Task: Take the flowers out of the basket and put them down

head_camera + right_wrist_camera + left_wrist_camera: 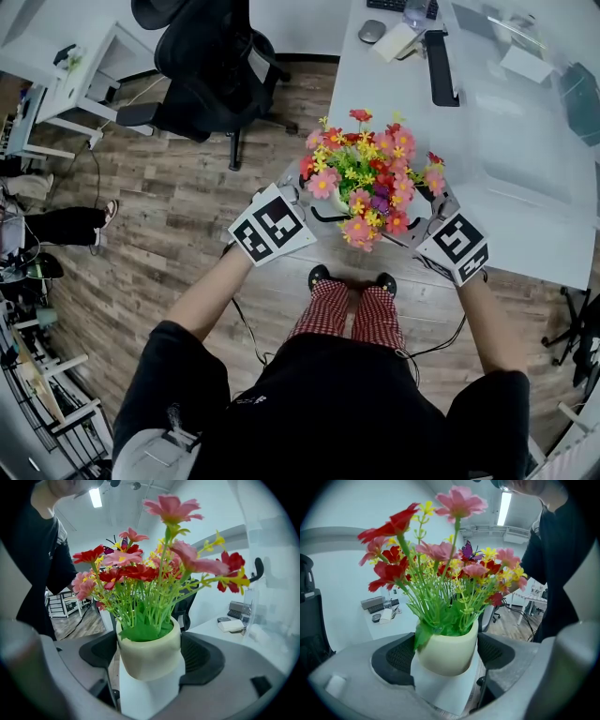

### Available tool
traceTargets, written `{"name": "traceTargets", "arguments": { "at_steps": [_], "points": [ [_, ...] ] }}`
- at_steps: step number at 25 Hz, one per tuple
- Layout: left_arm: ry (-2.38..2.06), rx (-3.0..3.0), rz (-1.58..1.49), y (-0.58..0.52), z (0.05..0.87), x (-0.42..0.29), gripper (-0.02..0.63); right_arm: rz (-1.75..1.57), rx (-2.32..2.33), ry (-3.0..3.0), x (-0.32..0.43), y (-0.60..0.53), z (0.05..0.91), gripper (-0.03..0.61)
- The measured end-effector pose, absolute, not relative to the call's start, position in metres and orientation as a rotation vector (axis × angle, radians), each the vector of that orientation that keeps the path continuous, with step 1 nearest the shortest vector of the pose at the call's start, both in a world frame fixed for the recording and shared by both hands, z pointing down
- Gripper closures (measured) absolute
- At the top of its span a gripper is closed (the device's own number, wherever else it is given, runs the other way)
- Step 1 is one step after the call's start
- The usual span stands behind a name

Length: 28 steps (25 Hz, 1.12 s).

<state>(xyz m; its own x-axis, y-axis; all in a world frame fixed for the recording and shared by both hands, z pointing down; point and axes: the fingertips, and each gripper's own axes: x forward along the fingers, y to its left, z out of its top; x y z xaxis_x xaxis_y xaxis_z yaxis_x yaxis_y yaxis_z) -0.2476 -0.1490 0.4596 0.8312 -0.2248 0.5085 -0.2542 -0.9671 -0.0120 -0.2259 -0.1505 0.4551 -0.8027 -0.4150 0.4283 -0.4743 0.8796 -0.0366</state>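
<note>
The left tool (446, 654) had both black pads pressed against opposite sides of a cream pot (447, 662), which sat upright between them. Red, pink and yellow flowers (440, 573) on green stems rose from the pot, with a purple butterfly (468, 551) among them. A keyboard (372, 603) lay on the white desk (347, 616) behind. A person (555, 564) in dark clothing stood at the right.

White counter (384, 103), upper right of the head view, above a wood-plank floor (178, 216). At its far end lie a grey mouse (372, 31), a pale notepad (397, 41) just beside it, a long black bar (442, 67) and the edge of a dark keyboard (398, 5). Clear plastic (525, 131) covers its right part. The potted flowers (370, 173) are over the near corner; contact with the counter cannot be told. A black office chair (202, 56) stands on the floor.
</note>
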Motion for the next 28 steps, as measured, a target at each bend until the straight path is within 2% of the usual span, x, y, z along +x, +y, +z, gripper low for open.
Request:
{"name": "traceTargets", "arguments": {
  "at_steps": [28],
  "points": [
    [-0.363,2.923,0.836,-0.155,0.481,-0.246,0.201,0.221,0.665,-2.614,-0.225,-0.156,0.474,0.152]
  ]
}}
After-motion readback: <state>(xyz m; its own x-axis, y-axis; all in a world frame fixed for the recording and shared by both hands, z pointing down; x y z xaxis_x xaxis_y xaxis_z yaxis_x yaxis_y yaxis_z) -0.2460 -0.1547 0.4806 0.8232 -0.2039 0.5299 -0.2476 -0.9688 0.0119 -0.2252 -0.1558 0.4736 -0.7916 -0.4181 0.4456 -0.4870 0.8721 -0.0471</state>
